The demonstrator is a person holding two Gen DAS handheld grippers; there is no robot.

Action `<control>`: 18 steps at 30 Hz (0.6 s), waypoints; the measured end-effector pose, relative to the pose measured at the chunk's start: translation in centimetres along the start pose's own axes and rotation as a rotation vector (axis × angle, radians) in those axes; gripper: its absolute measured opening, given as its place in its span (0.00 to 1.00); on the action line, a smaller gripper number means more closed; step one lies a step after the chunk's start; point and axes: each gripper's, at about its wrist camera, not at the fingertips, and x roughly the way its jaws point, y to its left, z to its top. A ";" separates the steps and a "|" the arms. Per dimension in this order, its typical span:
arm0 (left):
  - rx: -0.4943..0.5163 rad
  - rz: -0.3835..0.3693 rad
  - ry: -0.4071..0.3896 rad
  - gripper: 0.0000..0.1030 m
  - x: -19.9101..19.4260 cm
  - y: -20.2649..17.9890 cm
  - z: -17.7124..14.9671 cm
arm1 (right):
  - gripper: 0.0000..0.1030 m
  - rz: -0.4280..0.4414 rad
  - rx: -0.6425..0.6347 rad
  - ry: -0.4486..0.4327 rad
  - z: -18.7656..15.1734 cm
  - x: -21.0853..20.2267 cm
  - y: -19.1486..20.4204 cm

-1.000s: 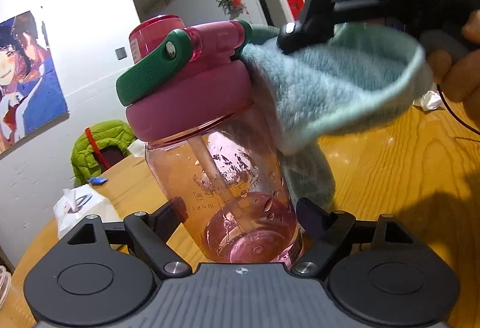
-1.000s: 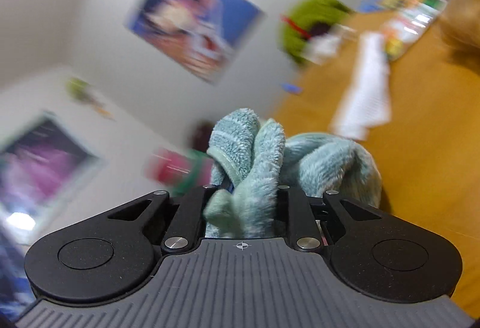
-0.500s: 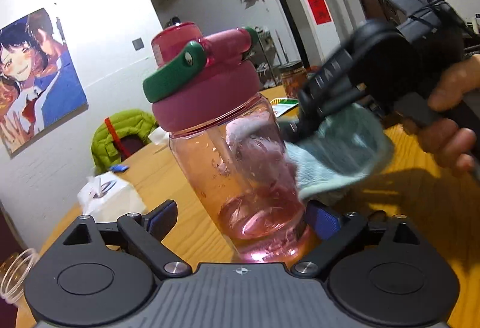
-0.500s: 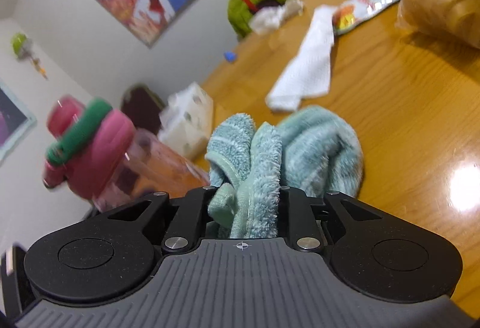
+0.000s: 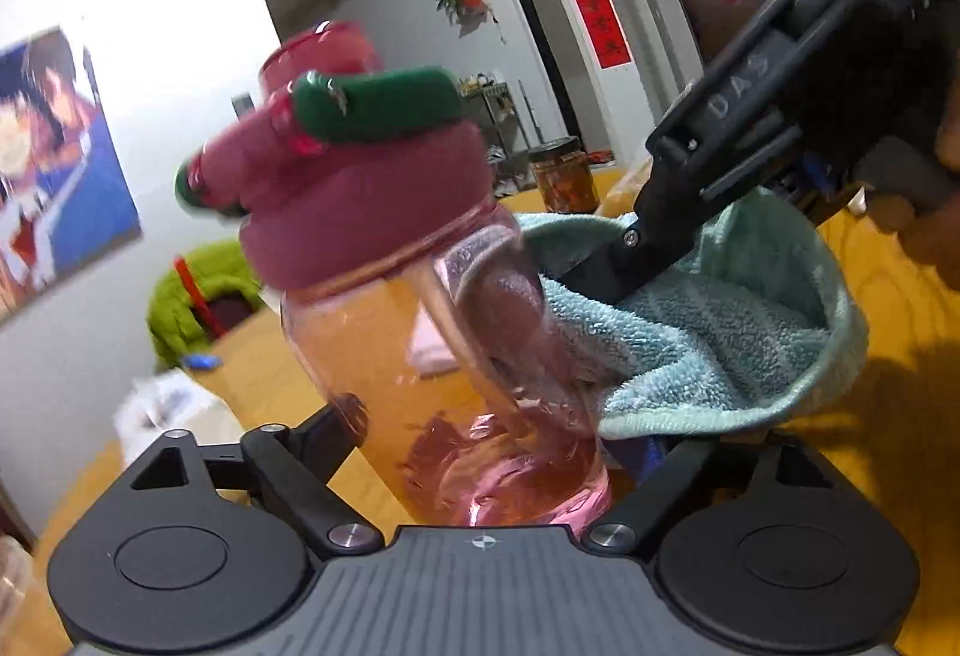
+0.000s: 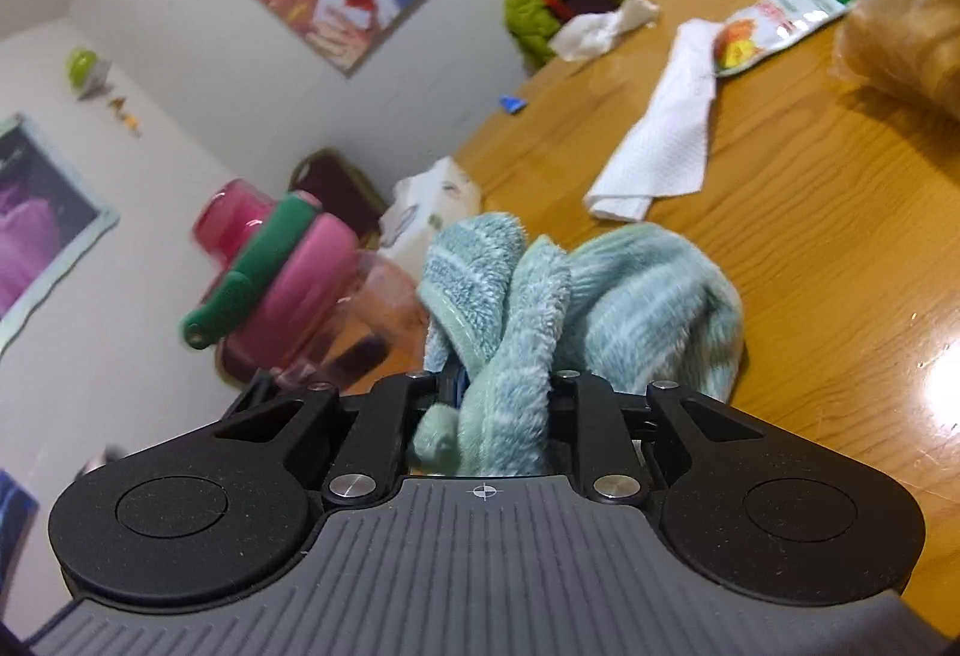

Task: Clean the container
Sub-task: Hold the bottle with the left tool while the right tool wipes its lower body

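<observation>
At frame center, the left claw (image 5: 480, 452) is spread moderately, its 2 fingers clamped on the base of the tilted pink water bottle (image 5: 432, 356). The right claw (image 6: 501, 398), nearly closed, pinches a teal towel (image 6: 600, 308) pressed against the bottle's side above the wooden surface (image 6: 810, 212).
</observation>
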 end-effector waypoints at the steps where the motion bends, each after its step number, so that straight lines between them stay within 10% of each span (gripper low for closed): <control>1: 0.010 0.006 -0.001 0.81 -0.1 -0.3 -0.1 | 0.21 -0.012 0.000 -0.001 -0.1 0.1 -0.1; 7: 0.025 0.027 0.004 0.81 -0.2 -1.1 0.1 | 0.20 -0.040 0.014 -0.018 -0.7 0.8 0.0; 13: 0.037 0.034 0.007 0.81 -0.3 -2.0 0.4 | 0.22 0.323 0.179 -0.199 -0.1 -3.0 -1.1; 18: 0.024 0.032 0.009 0.81 0.4 -0.7 0.1 | 0.22 0.177 0.232 -0.089 -0.7 -0.5 -2.3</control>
